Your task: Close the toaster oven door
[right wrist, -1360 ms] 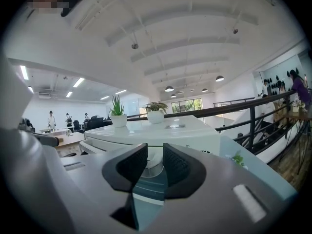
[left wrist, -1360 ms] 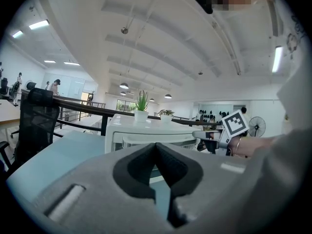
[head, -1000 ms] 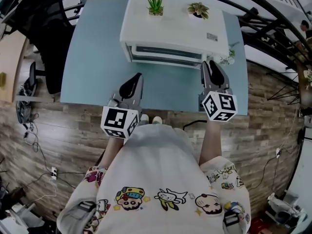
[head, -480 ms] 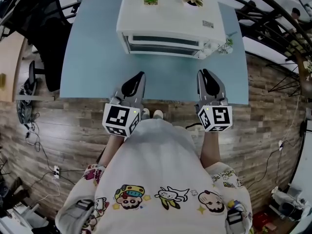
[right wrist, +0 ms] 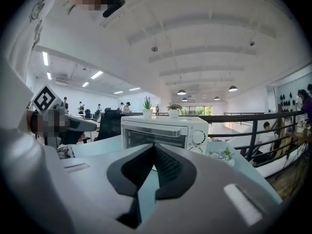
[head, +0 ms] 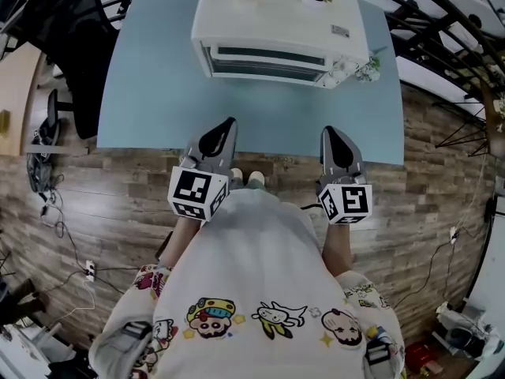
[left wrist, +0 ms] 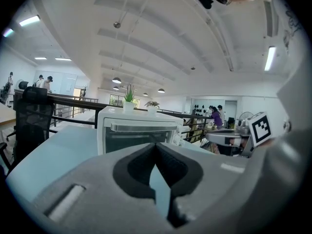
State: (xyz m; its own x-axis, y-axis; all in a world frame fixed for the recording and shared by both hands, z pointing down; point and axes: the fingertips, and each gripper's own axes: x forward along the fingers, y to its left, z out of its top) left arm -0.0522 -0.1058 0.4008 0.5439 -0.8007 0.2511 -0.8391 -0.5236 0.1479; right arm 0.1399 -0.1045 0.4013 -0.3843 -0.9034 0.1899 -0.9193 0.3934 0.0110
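The toaster oven (head: 276, 30) sits at the far side of the bench (head: 158, 77) with its door (head: 268, 60) apparently already shut, so little seems left, while the left tool (head: 228, 123) is pressed together empty and the right tool (head: 327, 131), jaws just closed on nothing, hangs well short of it.

wood-plank floor (head: 95, 212) (black chair (head: 67, 46) left)

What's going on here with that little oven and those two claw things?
A person holds a gripper in each hand, facing a toaster oven on a blue table. Its door is shut. The left gripper and right gripper hang by the table's near edge, apart from the oven, touching nothing. The left jaws are together; the right jaws have just closed, with nothing between them.
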